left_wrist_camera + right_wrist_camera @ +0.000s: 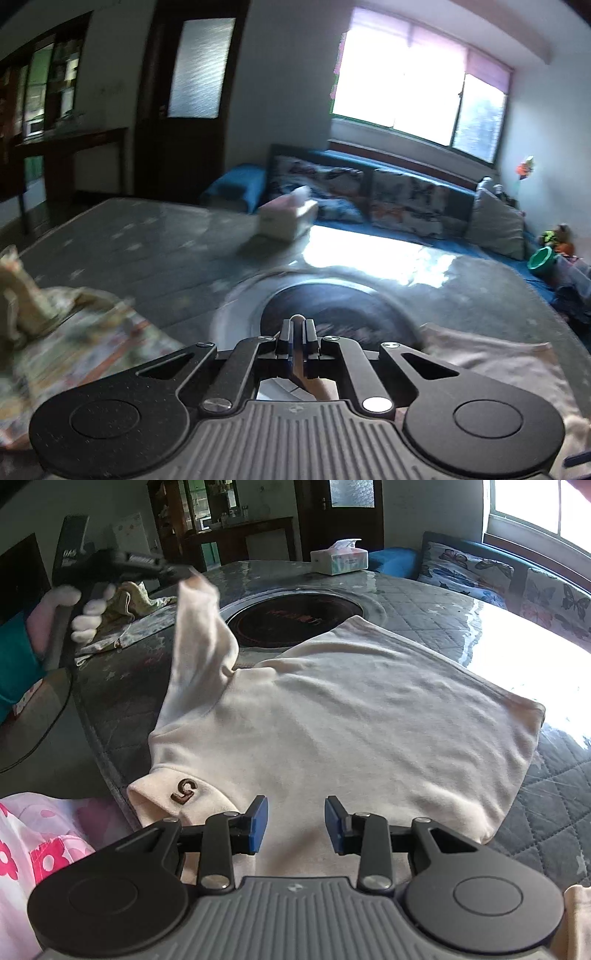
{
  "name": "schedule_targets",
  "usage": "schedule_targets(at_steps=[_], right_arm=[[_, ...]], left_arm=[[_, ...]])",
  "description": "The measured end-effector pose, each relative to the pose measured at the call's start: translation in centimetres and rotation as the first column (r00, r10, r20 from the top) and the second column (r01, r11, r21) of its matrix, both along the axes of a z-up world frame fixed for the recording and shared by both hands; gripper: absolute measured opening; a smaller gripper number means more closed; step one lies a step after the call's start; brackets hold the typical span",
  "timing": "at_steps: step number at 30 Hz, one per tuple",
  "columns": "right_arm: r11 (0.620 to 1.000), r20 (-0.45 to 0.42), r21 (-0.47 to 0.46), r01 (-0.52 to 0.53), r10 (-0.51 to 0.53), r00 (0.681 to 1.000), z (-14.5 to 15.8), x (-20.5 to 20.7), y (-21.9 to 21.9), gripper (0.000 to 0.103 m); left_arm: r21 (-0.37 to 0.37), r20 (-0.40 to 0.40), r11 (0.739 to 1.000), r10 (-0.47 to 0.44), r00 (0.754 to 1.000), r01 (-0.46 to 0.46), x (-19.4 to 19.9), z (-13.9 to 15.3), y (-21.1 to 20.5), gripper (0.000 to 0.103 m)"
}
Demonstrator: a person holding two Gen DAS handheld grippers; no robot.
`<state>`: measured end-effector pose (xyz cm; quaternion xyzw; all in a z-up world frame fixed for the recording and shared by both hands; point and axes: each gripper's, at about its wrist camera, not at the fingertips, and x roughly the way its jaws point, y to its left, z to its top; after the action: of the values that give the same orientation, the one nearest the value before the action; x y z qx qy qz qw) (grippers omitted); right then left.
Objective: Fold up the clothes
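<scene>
- The white shirt [332, 716] lies flat on the surface [554, 786], collar near, hem pointing far.
- The left claw [184, 572] pinches its sleeve [199, 627], lifted up.
- The right claw [295, 825] hovers apart, empty, above the collar.

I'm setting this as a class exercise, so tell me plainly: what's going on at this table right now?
A person is folding a white shirt spread on the quilted table. The left gripper, held in a white-gloved hand, is shut on the shirt's sleeve and holds it up above the table. The right gripper hovers open over the shirt's near edge, gripping nothing. A tissue box sits at the far side.
</scene>
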<state>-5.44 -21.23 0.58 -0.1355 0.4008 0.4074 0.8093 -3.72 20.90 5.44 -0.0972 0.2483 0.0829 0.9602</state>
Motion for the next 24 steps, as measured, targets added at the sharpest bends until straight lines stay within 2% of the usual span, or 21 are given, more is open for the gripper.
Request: schedule_targets(at_steps=[2, 6, 9, 13, 17, 21, 23, 24], right_arm=[[1.000, 0.000, -0.011, -0.001, 0.001, 1.000, -0.1, -0.1, 0.3, 0.034], [1.000, 0.005, -0.015, -0.018, 0.018, 1.000, 0.1, -0.5, 1.0, 0.034], [0.996, 0.009, 0.002, -0.085, 0.085, 0.996, 0.9, -1.2, 2.6, 0.034], [0.977, 0.015, 0.020, -0.211, 0.210, 0.978, 1.7, -1.8, 5.7, 0.034], [0.948, 0.020, 0.008, -0.319, 0.319, 0.947, 1.2, -2.2, 9.3, 0.034], [0.936, 0.033, -0.032, -0.350, 0.351, 0.936, -0.1, -2.5, 11.8, 0.032], [0.936, 0.033, -0.058, -0.348, 0.350, 0.936, -0.8, -2.5, 12.4, 0.021], [0.933, 0.030, -0.062, -0.353, 0.355, 0.934, -1.1, -2.5, 12.6, 0.020]], left_arm=[[0.016, -0.030, 1.000, 0.027, 0.999, -0.027, -0.2, -1.1, 0.9, 0.005], [0.003, -0.086, 0.999, 0.049, 0.995, -0.049, 0.0, -3.2, 2.2, 0.005], [0.003, -0.101, 0.999, 0.050, 0.994, -0.050, 0.1, -3.9, 2.3, 0.005], [-0.010, -0.081, 0.999, 0.052, 0.995, -0.053, -0.1, -3.6, 2.8, 0.005], [-0.017, -0.047, 0.999, 0.047, 0.998, -0.047, -0.5, -2.9, 2.9, 0.005], [-0.017, -0.009, 0.999, 0.036, 0.999, -0.036, -1.1, -1.7, 2.6, 0.005], [-0.014, 0.013, 1.000, 0.025, 1.000, -0.025, -1.4, -1.1, 2.4, 0.004], [-0.011, 0.025, 1.000, 0.021, 0.999, -0.021, -1.5, -0.8, 2.3, 0.004]])
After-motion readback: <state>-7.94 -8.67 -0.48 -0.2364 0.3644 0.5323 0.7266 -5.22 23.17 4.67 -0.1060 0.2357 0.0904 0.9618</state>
